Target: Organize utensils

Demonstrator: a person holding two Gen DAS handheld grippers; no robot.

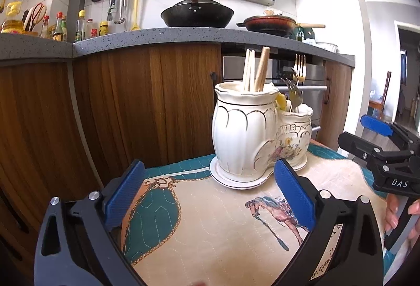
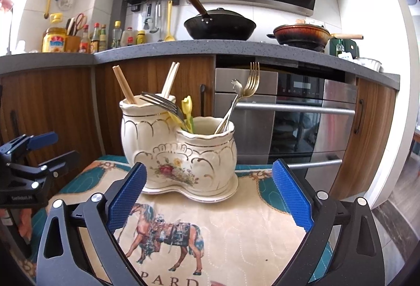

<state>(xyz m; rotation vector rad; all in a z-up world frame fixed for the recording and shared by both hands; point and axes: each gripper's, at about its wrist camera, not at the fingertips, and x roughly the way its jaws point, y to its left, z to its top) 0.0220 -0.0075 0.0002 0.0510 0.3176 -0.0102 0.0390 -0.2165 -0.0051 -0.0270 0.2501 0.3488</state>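
Note:
A cream ceramic double holder with gold trim stands on its saucer on a quilted horse-print mat. Its taller pot holds wooden chopsticks. The lower pot holds gold and silver forks and a yellow utensil. My left gripper stands open just short of the holder, nothing between its blue pads. My right gripper is open too, empty, facing the lower pot. Each gripper shows at the edge of the other's view.
Behind the mat run wooden cabinets, a steel oven and a grey counter carrying a black wok, a brown pan, bottles and hanging tools. A person's hand holds the right gripper.

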